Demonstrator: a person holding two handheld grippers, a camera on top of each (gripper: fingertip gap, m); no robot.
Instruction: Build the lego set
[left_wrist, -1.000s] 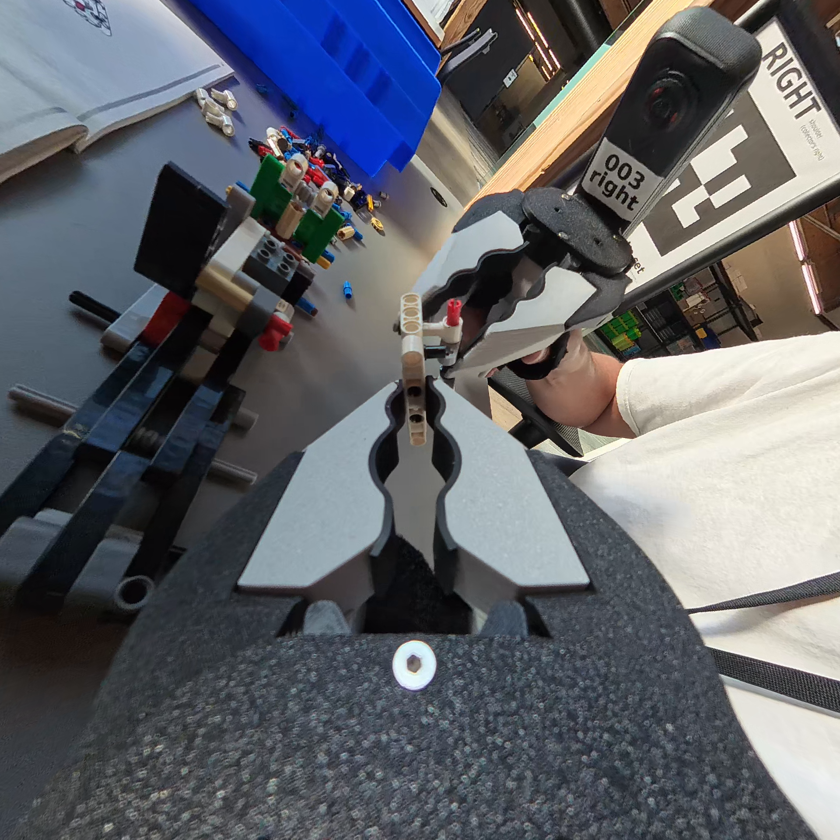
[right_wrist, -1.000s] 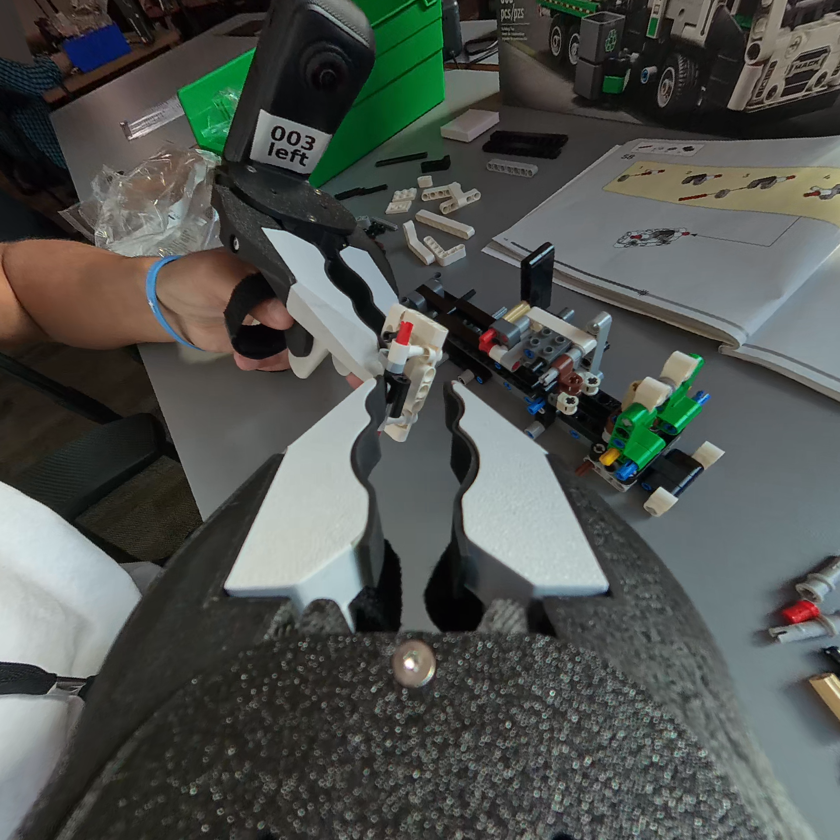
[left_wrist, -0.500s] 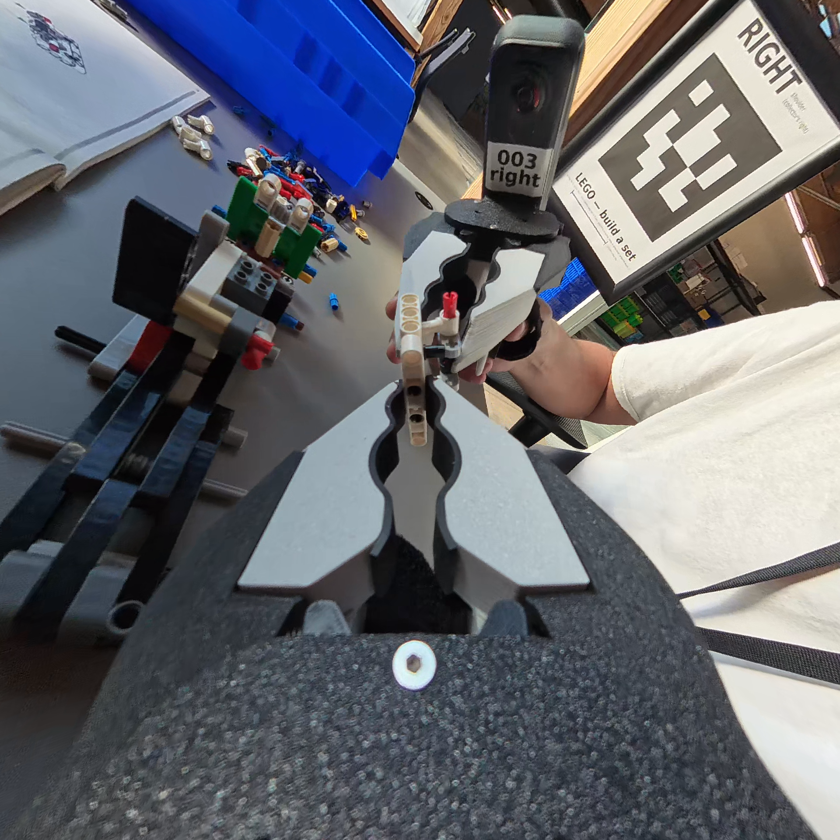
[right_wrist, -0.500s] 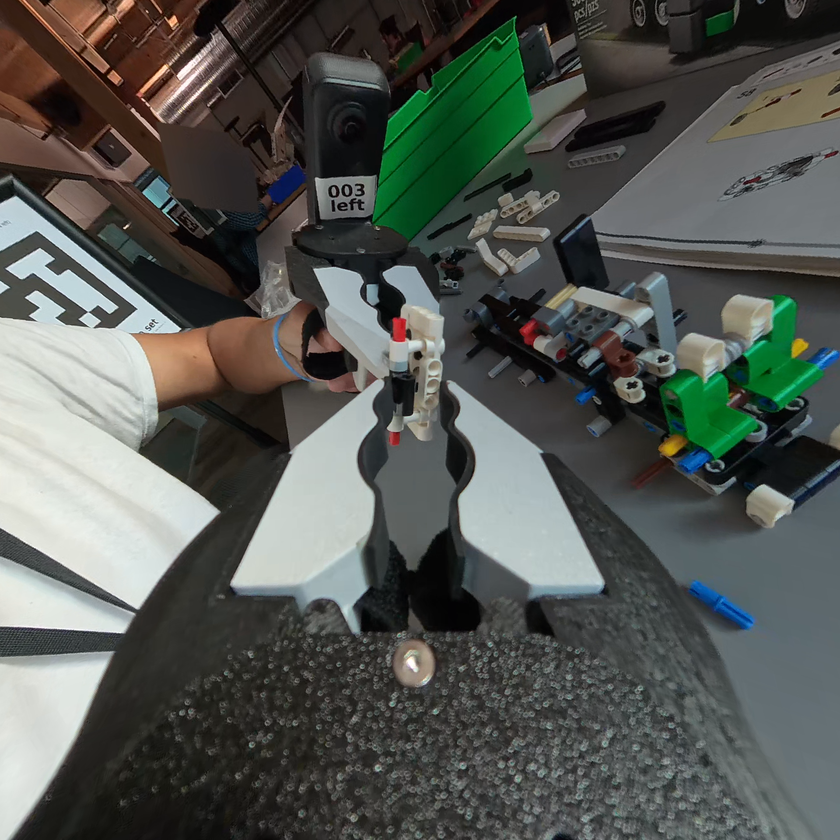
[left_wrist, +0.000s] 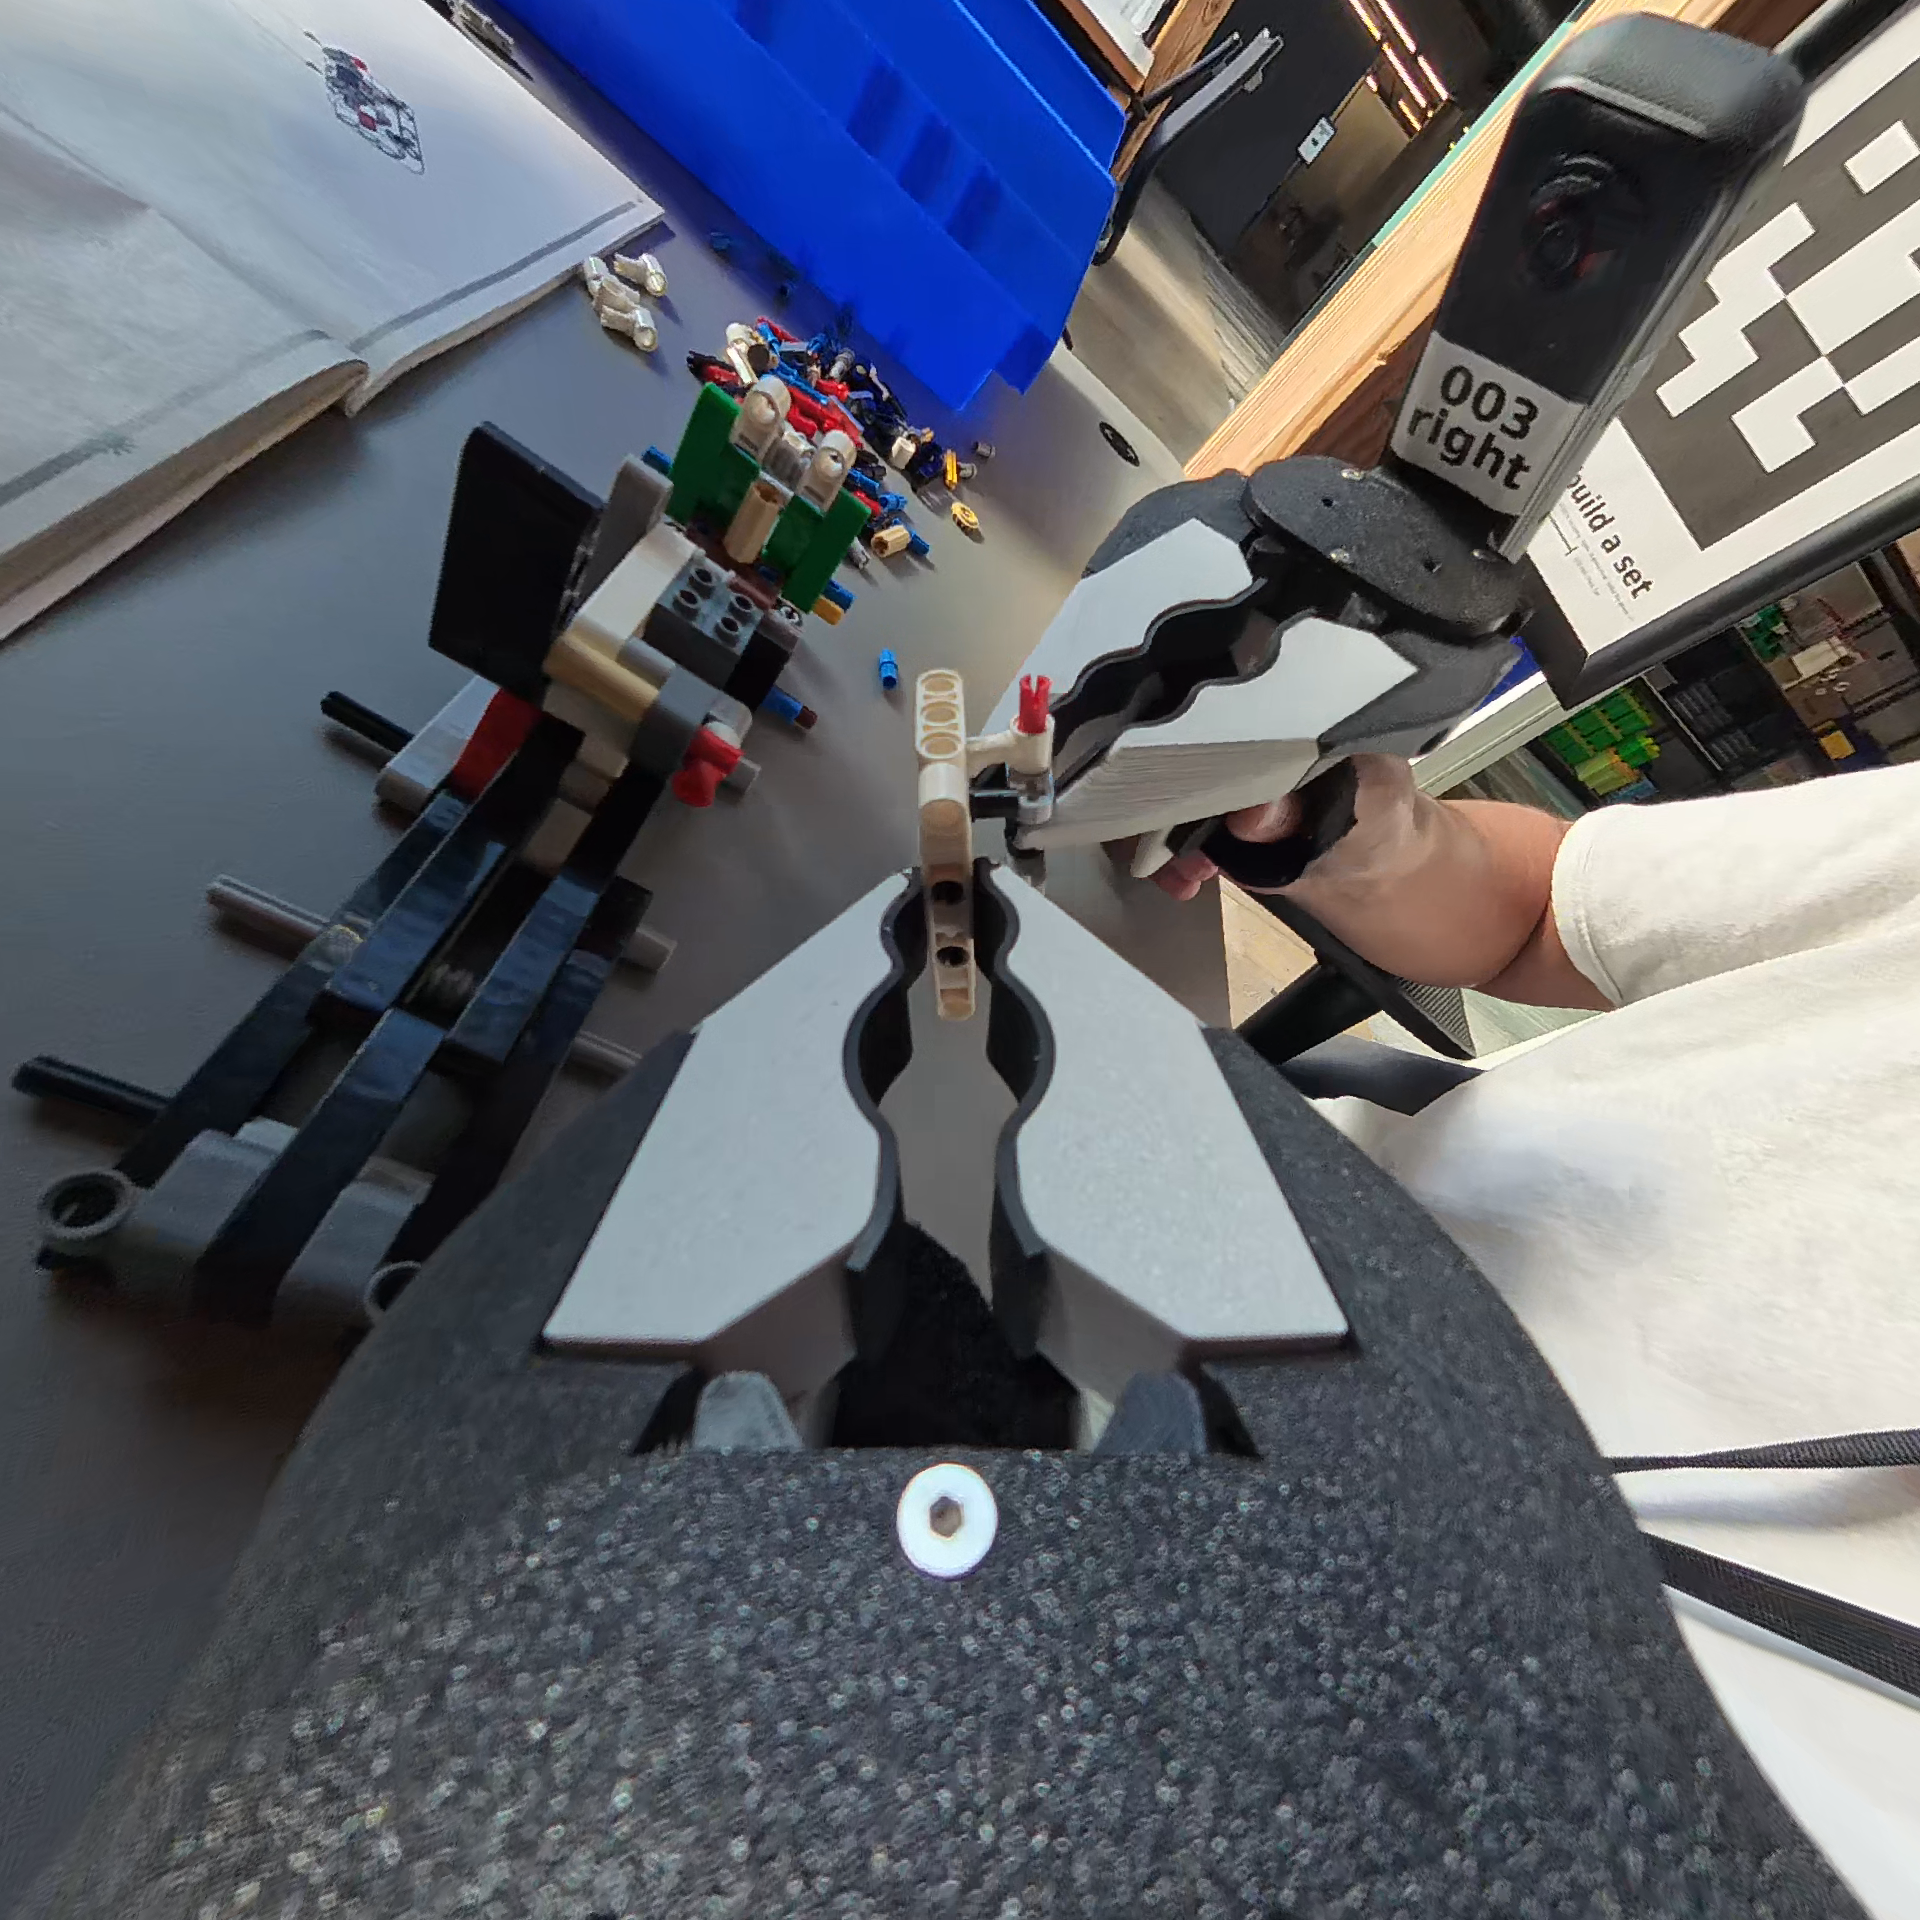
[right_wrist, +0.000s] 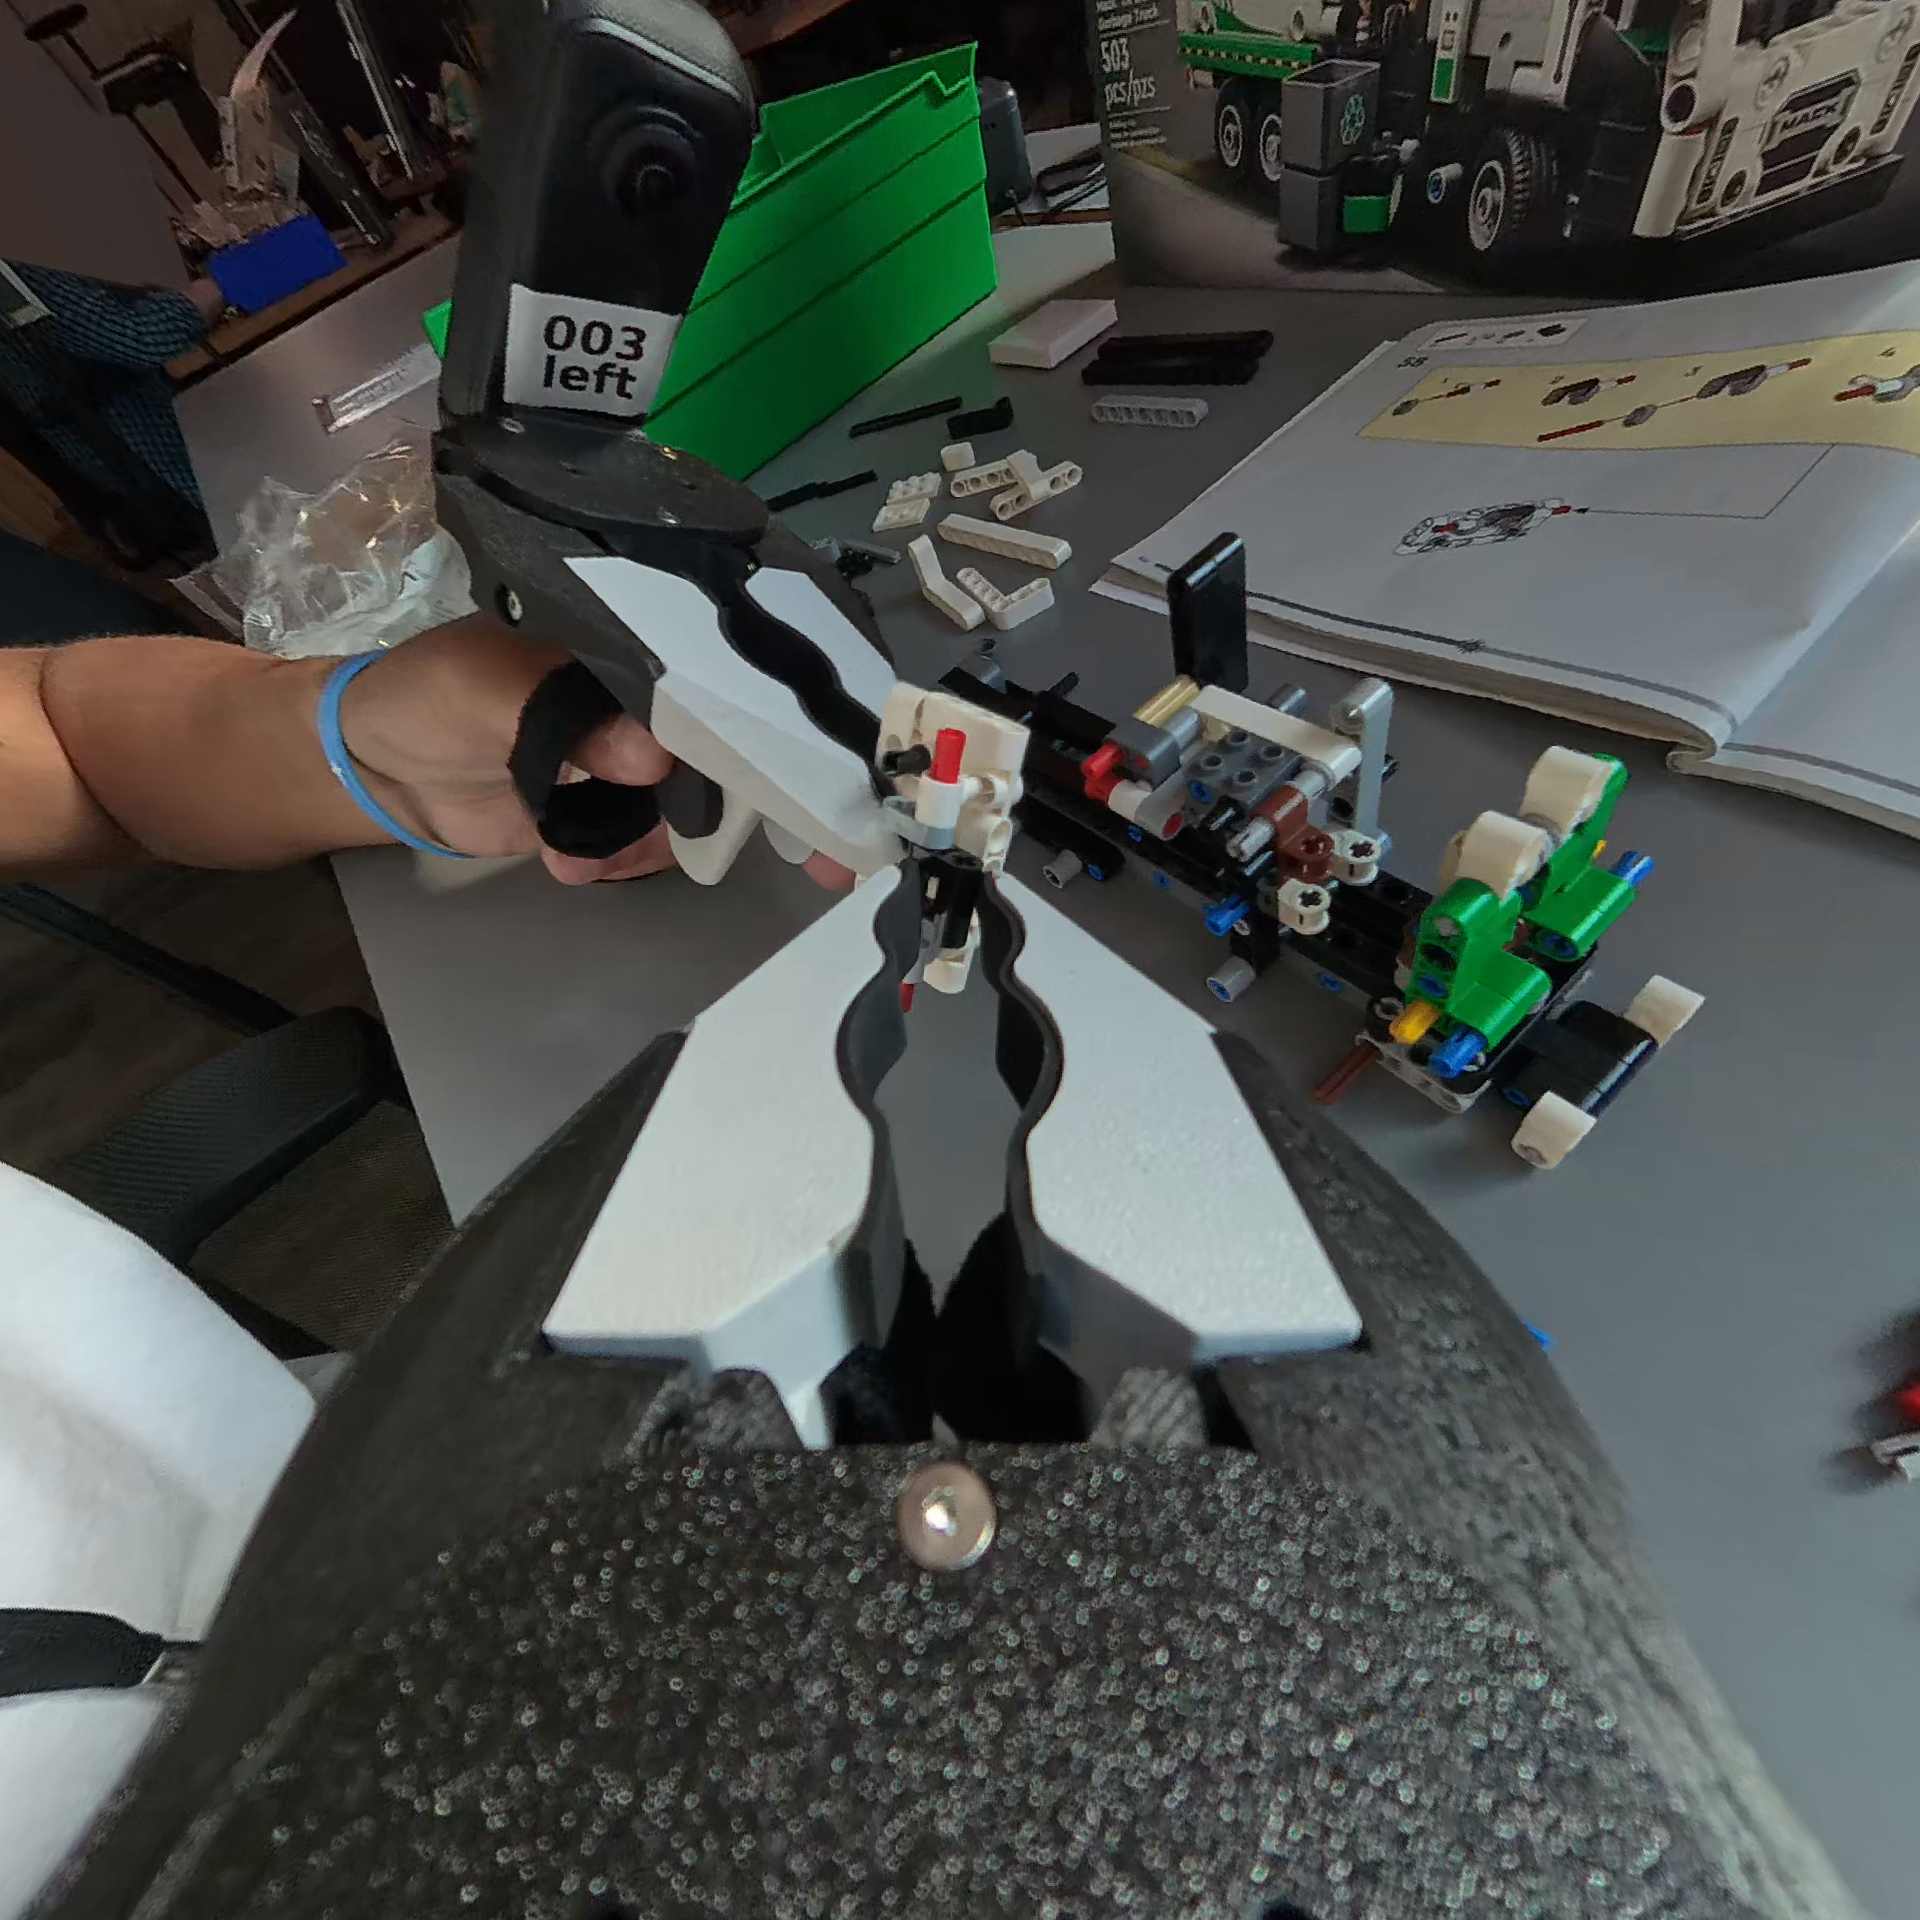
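- The left claw is clenched on a small cream sub-assembly: both pads pinch the lower end of its pale beam, whose long axis runs straight out toward 12 o'clock in the left wrist view
- The sub-assembly is held in the air over the near edge of the grey desk, between the two claws, which meet almost tip to tip
- A red pin and a black stub stick out of the beam toward 3 o'clock, and the right claw comes in from that side
- In the right wrist view the right claw is closed about the black and cream lower part of the same sub-assembly, at 12 o'clock from it; both pads look pressed against it
- The half-built model lies on the desk at 2 o'clock from the right claw, well apart, its long axis running from 10 to 4 o'clock
- Only the left wrist view shows the blue bin; only the right wrist view shows the green bin and the open booklet page
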